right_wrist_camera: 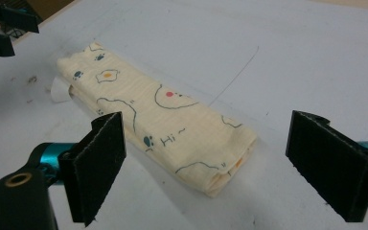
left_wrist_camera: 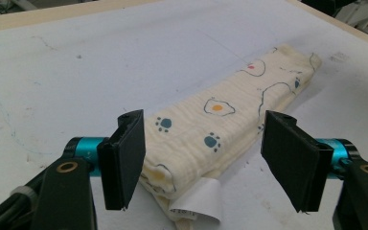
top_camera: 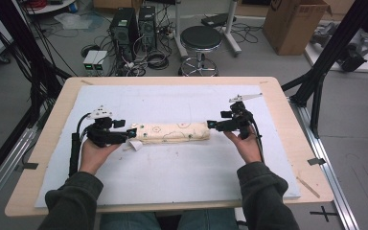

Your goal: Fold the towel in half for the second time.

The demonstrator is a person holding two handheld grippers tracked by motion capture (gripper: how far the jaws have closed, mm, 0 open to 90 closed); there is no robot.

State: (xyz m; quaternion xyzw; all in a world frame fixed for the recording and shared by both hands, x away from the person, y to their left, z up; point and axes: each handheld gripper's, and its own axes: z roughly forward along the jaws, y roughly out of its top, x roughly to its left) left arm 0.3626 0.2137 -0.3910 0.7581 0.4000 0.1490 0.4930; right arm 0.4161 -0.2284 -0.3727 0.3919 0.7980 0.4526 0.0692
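Cloth (top_camera: 175, 132) folded long on counter (top_camera: 287, 120); left tongs (top_camera: 130, 133), right tongs (top_camera: 211, 125) both released at ends. Risk: uneven pinch, layers slip, fold unravels.

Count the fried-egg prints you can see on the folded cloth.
2 on the folded cloth: one mid-cloth, one by the label end. Folds may hide more.
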